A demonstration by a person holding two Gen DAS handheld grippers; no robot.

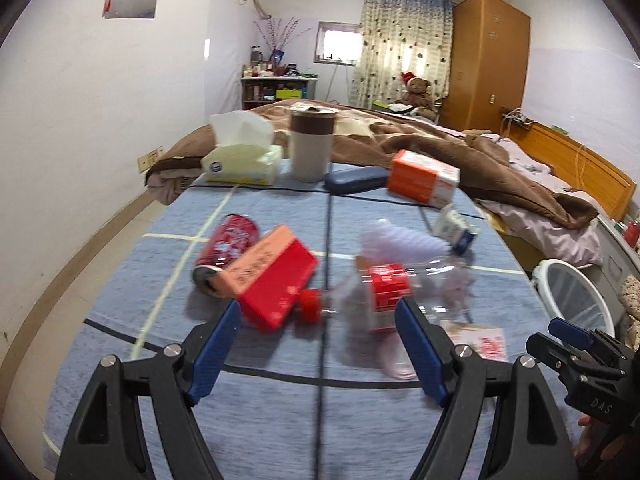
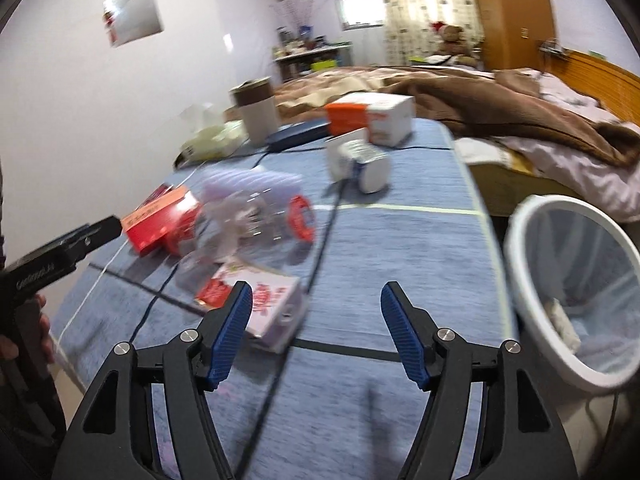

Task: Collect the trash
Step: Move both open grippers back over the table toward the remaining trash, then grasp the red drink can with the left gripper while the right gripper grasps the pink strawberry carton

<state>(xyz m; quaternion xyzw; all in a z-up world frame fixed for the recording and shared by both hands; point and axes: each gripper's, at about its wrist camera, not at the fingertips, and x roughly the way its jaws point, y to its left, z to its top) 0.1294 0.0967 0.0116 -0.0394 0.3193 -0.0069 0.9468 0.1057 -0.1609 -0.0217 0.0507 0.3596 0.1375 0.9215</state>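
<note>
Both grippers hang over the blue cloth with jaws apart and nothing between them. Left gripper faces a clear plastic bottle lying on its side, red cap just beside a red box that leans on a red can. Right gripper has its left pad over a flat red-and-white packet. Further back sit a small white box, an orange-and-white box, tissues and a cup. White mesh bin stands off the table's right edge.
</note>
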